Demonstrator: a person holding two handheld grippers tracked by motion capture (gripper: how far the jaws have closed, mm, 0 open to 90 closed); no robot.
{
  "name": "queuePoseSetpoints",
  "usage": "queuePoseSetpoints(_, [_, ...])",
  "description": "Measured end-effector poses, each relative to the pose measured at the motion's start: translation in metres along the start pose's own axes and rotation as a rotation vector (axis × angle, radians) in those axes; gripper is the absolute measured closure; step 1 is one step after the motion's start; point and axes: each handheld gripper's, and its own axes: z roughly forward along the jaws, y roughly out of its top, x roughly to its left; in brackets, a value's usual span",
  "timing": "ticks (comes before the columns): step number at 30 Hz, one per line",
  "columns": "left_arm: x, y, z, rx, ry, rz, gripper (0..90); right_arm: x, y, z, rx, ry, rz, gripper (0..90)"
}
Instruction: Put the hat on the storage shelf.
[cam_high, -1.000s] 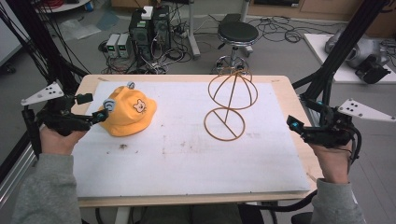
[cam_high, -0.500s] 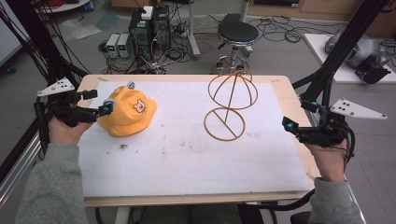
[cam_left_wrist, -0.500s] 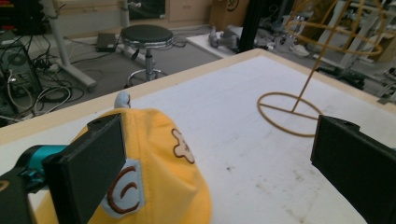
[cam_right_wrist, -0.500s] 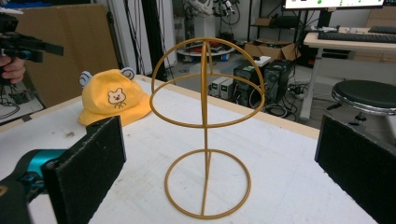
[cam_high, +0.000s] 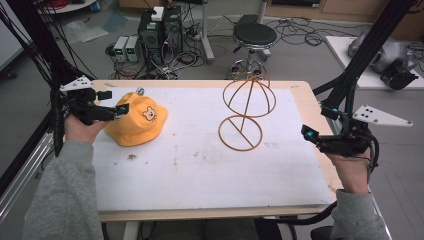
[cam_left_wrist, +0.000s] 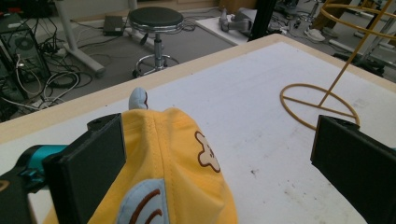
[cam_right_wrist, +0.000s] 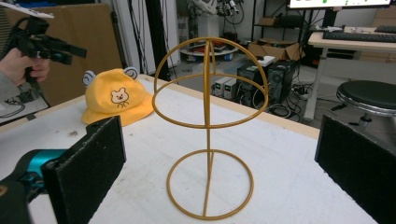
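Overhead, a person in grey sleeves reaches in from the near edge of a white-topped table (cam_high: 200, 170), one handheld gripper in each hand. The left gripper (cam_high: 114, 111) is raised at the table's far left, its hand curled under the handle with the forearm angled inward, and its tips hover just above the near-left edge of a yellow bucket hat (cam_high: 136, 124) with a bear face and small ears. From the left gripper view the two black jaws stand wide apart, the hat's crown (cam_left_wrist: 168, 168) below and between them. The right gripper (cam_high: 309, 135) is held at the table's right edge, wrist straight, pointing left toward a gold wire hat stand (cam_high: 245, 112) that stands upright, well apart from the hat. Its jaws are also spread wide, framing the stand (cam_right_wrist: 210, 126) without touching it.
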Motion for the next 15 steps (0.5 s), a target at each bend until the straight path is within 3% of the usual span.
queuePoseSetpoints(9, [0.017, -0.001, 0.018, 0.023, -0.004, -0.028, 3.7, 0.000, -0.001, 0.004, 0.007, 0.002, -0.003, 1.3])
queuePoseSetpoints(11, [0.022, -0.002, 0.022, 0.004, -0.007, -0.033, 3.7, 0.000, -0.002, 0.005, 0.011, 0.005, -0.006, 1.3])
queuePoseSetpoints(15, [0.028, -0.006, 0.029, 0.010, 0.002, -0.042, 5.1, 0.000, -0.001, 0.006, 0.012, 0.008, -0.007, 1.3])
